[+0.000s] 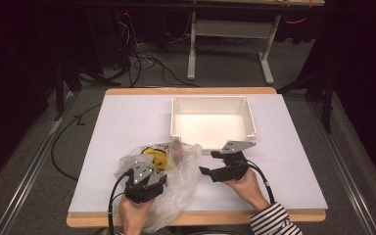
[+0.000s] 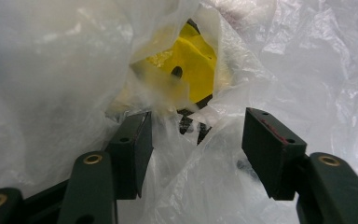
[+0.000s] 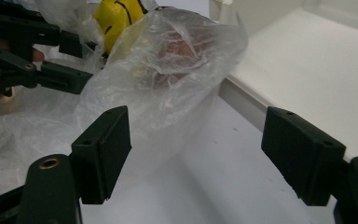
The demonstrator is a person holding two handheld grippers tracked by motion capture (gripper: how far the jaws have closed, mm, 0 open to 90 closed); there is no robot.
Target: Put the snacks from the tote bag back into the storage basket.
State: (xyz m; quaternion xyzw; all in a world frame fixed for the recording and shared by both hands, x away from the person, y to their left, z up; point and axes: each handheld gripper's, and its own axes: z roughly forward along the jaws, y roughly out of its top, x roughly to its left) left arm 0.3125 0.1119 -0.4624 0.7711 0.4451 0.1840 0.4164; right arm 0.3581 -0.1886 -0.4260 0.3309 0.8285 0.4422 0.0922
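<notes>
My left hand (image 1: pixel 136 209) at the bottom edge, its fingers (image 2: pixel 133 149) half spread in the clear plastic bag (image 1: pixel 176 181), film loose between them, nothing pinched. Bag lies lower centre of the counter (image 1: pixel 122 122), holding a yellow toy (image 2: pixel 193 65) and something reddish I can't identify. Right gripper (image 1: pixel 210 164) beside the bag, fingers (image 3: pixel 103 151) wide, empty. White bin (image 1: pixel 213 100) above, empty. Step: opening the bag. Next, probably: grip the toy cleanly, not the film.
</notes>
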